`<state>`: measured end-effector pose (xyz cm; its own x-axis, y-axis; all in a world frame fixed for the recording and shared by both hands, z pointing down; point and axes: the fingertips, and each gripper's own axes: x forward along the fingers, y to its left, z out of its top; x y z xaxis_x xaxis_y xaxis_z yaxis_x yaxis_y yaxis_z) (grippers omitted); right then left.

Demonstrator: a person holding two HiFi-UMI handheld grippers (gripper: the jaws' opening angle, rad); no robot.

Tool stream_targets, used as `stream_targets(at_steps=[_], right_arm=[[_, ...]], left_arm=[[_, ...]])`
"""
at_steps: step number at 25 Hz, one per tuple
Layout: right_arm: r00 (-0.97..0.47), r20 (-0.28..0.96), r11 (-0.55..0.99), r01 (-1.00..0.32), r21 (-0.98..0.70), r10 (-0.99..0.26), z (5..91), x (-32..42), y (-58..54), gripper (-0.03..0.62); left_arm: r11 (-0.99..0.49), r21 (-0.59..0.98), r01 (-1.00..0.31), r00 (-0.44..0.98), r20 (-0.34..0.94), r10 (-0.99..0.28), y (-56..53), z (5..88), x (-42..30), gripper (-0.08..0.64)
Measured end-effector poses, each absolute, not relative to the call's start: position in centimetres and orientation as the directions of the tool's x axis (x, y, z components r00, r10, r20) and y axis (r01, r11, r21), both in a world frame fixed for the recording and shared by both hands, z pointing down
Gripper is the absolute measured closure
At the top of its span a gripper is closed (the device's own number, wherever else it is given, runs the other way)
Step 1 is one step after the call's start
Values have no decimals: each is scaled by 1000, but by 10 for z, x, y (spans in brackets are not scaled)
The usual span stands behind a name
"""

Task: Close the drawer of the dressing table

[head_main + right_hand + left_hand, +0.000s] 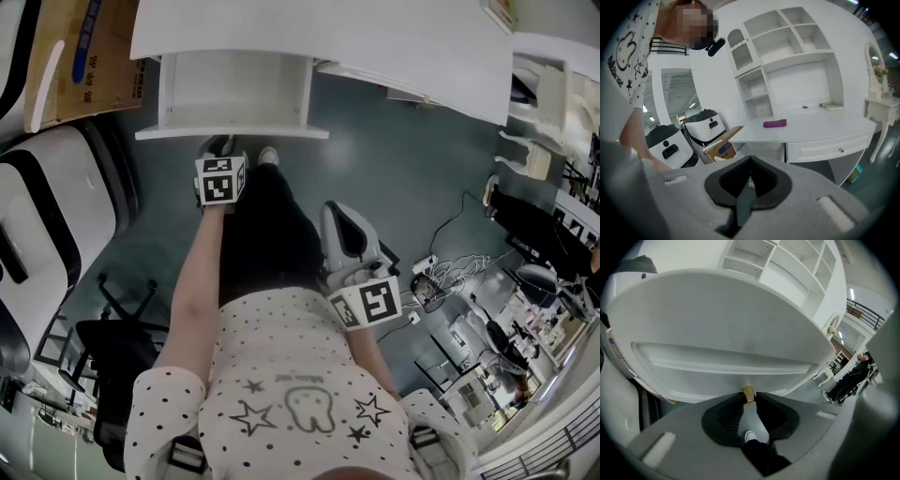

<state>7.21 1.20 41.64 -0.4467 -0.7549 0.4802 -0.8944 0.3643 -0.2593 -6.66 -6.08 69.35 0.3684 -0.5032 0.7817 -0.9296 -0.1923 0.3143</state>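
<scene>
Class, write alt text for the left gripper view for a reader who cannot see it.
A white drawer front fills the view, and the left gripper has its jaws closed on the drawer's small gold knob. White open shelves rise behind it.

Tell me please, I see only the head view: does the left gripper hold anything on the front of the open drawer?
Observer: Yes. In the left gripper view, the left gripper has its jaws closed on a small gold knob on the drawer front.
Operator: Is the right gripper open?
Observer: No. In its own view, the right gripper is shut with nothing between its jaws.
Operator: Is anything on the tabletop?
Observer: Yes. A purple object lies on the tabletop.
</scene>
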Motion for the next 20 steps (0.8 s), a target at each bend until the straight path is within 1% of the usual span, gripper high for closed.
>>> stream_targets(at_steps=[20], right_arm=[[-434,498,346,-900,-264,-751,422,81,2,598]], left_arm=[[-187,311,-932,363,776,-517,-104,693,-67,471]])
